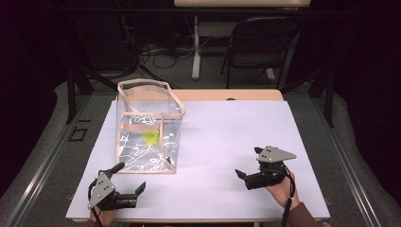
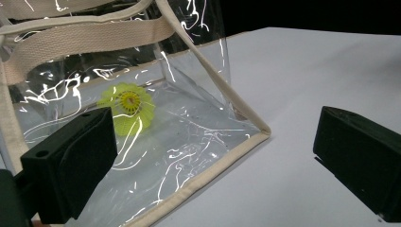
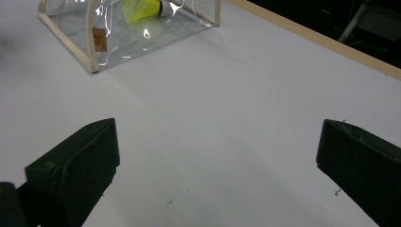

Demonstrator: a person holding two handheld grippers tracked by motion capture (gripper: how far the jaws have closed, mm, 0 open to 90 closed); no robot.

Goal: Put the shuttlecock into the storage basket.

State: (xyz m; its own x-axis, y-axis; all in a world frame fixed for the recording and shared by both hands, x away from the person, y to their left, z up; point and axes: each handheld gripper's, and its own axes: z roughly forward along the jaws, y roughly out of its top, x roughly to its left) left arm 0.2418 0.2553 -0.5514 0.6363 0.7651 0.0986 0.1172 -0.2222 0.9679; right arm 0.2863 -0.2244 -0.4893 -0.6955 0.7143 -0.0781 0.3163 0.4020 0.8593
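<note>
Left tongs (image 1: 129, 177) beside clear bag (image 1: 147, 142)

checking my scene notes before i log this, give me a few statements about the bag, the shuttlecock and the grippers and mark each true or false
1. The yellow shuttlecock lies inside the clear bag. True.
2. The left gripper is shut on the bag's strap. False: its jaws stand wide apart and hold nothing, close to the bag's near corner.
3. The right gripper is open over bare white table. True.
4. The bag lies flat on its side. False: it stands upright with its open top and beige straps up.
5. The bag sits on the person's left half of the table. True.
</note>
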